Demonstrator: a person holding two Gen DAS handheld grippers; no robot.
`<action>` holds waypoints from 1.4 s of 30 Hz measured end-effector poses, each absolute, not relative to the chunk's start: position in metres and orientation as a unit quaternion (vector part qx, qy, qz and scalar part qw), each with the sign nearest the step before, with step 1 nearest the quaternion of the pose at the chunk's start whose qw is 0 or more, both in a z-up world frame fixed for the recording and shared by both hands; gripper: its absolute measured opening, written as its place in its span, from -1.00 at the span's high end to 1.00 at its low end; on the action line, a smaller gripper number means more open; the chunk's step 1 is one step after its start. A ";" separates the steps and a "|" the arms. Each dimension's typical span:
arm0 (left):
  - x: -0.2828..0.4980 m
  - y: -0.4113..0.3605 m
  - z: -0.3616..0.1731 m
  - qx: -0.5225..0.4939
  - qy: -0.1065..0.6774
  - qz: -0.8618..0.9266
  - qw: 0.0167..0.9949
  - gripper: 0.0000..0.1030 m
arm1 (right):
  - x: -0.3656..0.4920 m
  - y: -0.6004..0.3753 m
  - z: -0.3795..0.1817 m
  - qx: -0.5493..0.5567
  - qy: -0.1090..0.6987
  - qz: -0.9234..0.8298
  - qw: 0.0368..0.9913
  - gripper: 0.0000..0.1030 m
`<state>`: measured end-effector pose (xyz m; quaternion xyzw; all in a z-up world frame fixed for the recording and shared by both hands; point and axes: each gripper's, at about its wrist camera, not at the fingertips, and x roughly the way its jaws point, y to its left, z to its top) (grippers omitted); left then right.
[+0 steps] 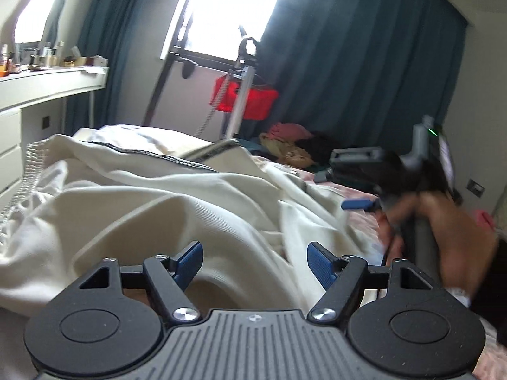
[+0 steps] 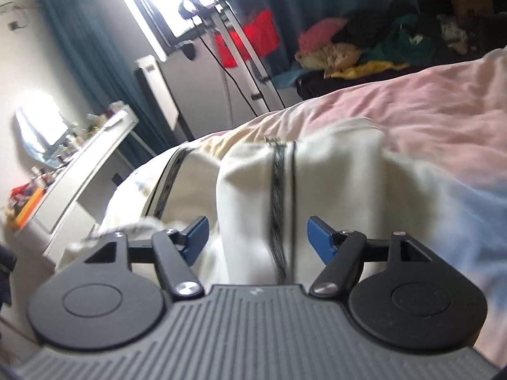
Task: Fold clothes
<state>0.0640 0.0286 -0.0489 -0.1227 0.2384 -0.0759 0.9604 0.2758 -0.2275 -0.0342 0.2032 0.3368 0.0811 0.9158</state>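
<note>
A cream garment [image 1: 152, 202] with a dark zip lies crumpled across the bed. My left gripper [image 1: 255, 261] hangs open just above its folds, nothing between the blue pads. In the left wrist view the right gripper [image 1: 358, 205] appears at the right, blurred, held by a hand [image 1: 456, 234], with its blue fingers near the garment's edge. In the right wrist view the cream garment [image 2: 250, 190] shows its dark zip [image 2: 279, 196] running straight ahead. My right gripper [image 2: 257, 237] stands open over that fabric, and the cloth passes below the gap.
A pink bedspread [image 2: 427, 110] covers the bed. A pile of coloured clothes [image 2: 364, 47] lies at the far side. A red basket [image 1: 247, 98] and a metal stand [image 1: 240, 95] are by the window with teal curtains. A white dresser [image 1: 38, 95] with bottles is at left.
</note>
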 end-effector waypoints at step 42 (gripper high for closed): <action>0.046 0.057 -0.055 -0.194 0.256 -0.020 0.947 -0.60 | 0.039 -0.571 -0.123 0.580 0.247 -0.203 0.749 0.82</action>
